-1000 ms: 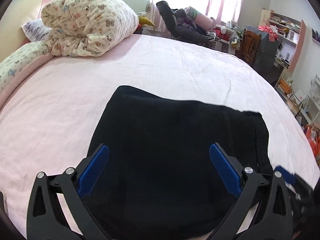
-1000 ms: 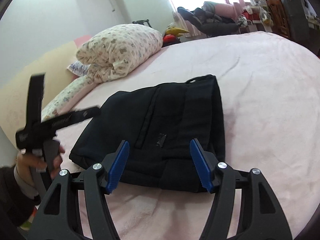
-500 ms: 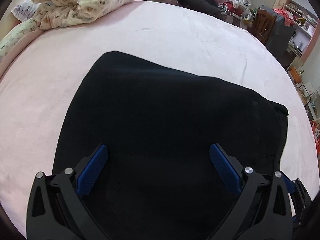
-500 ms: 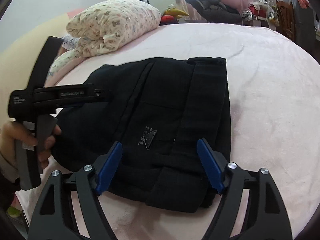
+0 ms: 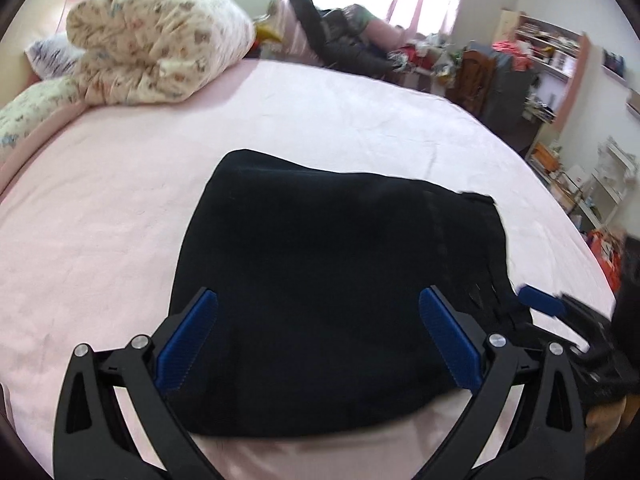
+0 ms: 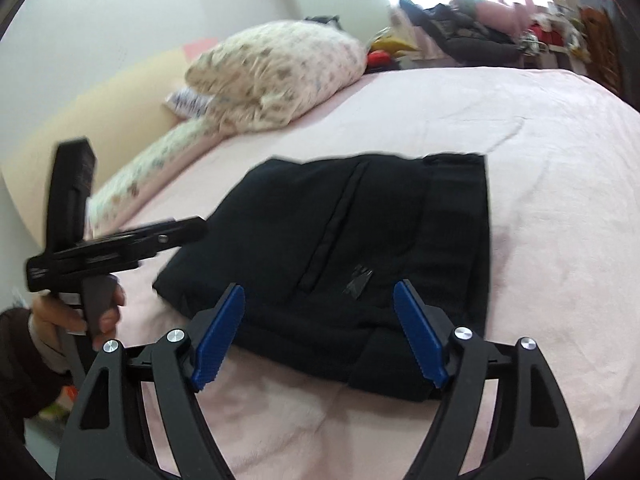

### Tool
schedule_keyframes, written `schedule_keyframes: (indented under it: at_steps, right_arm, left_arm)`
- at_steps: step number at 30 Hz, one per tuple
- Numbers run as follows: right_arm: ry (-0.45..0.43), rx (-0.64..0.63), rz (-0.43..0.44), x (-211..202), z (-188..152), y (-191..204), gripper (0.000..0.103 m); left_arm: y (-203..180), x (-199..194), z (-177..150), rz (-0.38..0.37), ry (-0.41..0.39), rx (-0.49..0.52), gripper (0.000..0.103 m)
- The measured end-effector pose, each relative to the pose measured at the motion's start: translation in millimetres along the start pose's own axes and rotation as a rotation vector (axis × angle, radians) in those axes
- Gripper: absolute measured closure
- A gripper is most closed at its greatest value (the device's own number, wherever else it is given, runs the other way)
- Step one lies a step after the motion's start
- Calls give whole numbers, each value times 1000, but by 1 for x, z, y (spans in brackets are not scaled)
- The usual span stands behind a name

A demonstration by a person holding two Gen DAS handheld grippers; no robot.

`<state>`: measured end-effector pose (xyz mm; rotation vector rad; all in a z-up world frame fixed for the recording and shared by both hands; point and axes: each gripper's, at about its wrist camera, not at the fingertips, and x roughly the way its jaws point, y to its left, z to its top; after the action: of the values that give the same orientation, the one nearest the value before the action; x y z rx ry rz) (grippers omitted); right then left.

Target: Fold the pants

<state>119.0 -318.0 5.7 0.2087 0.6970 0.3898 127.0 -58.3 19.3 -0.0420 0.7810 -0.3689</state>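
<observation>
Left wrist view shows the left gripper (image 5: 318,338) lifted back from half a second ago, fingers apart and empty like the right gripper (image 6: 320,334), leaving the pants (image 6: 360,256) folded compactly on the near bed (image 6: 560,200), seemingly finished.

My left gripper (image 6: 120,240) is smeared by motion in the right wrist view, so I can't read how its jaws stand there. My right gripper (image 5: 560,312) shows in the left wrist view only as a blurred blue pad and black body cut off at the frame's edge. The near edge of the folded pants (image 5: 320,300) hides behind my finger frames. The shelf clutter (image 5: 552,48) is too small to name.
</observation>
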Motion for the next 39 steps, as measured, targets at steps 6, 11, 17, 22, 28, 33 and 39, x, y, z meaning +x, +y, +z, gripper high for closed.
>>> schedule_keyframes:
  at_steps: [6,11,17,22,28,33,39]
  right_arm:
    - [91,-81,-66,19,-13,10,24]
    - [86,-127,-87,23,-16,11,23]
    - [-7,-18,-25,-4,-6,5,24]
    - [88,-114,-170,14,-15,19,23]
    - [111,-255,-275,28,-27,35,16]
    - [92,-241,-260,22,-26,35,15]
    - [104,-157,-213,21,-21,26,15]
  left_arm:
    - [4,42,-24,0,173,-42,2]
    - [-6,46,-25,57,156,-5,2]
    - [-16,23,-33,104,76,73,2]
    - [-25,17,-48,145,21,97,2]
    - [-26,26,-51,177,42,117,2]
    - [-24,24,-52,175,35,116,2]
    - [-24,24,-54,172,33,116,2]
